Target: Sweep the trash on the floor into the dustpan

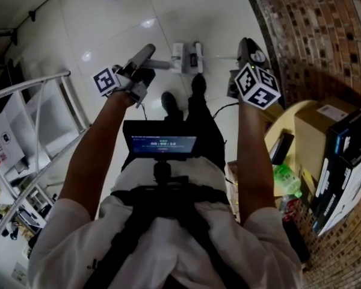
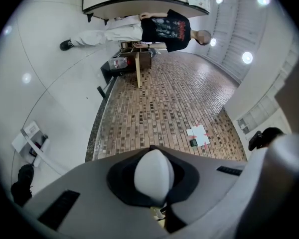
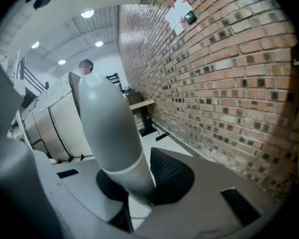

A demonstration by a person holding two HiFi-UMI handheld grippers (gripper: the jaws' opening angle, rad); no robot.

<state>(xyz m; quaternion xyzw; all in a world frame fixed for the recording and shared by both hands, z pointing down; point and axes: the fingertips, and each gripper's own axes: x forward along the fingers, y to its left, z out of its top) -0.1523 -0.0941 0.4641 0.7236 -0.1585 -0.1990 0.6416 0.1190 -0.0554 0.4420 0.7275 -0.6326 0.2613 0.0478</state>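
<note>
**Head view:** left gripper (image 1: 137,74) and right gripper (image 1: 246,54) reach forward. Ahead of both jaws, on the floor (image 1: 168,11), stand what we take for the dustpan (image 1: 179,58) and broom head (image 1: 198,54), side by side. No trash shows.

**Left gripper view:** jaws closed on a rounded handle end (image 2: 153,173).

**Right gripper view:** jaws clamped on the long handle (image 3: 109,128). We advise short strokes toward a steady pan.
</note>
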